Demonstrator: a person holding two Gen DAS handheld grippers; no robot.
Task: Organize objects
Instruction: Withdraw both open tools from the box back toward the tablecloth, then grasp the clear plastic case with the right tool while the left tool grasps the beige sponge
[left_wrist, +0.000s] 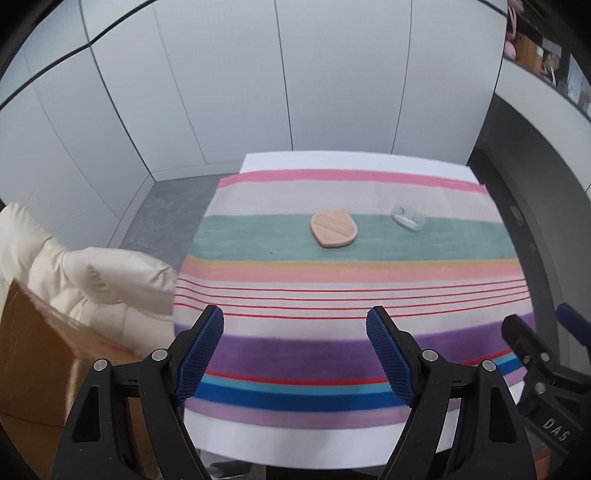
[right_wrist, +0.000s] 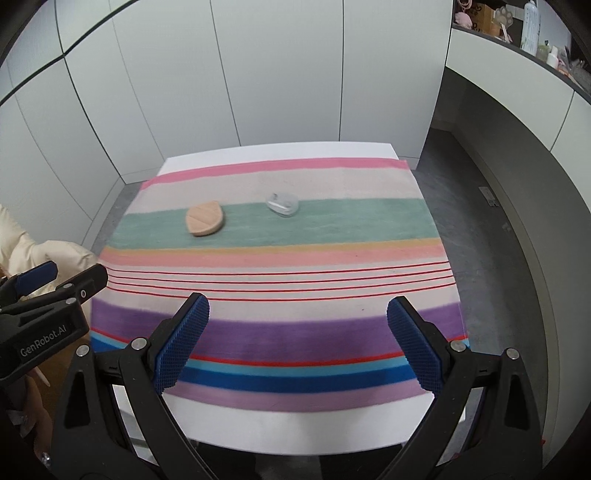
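The left gripper hangs above the near part of a striped cloth with its jaws wide apart and nothing between them. On the green stripe at the far side lies a peach-coloured leaf-shaped pad; a clear plastic case lies well to its right. The right gripper shows partly at the right edge. A cream padded jacket rests over a cardboard box at left.

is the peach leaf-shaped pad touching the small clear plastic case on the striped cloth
Apart. Both wrist views show a stretch of green stripe between the peach leaf-shaped pad and the small clear plastic case on the striped cloth.
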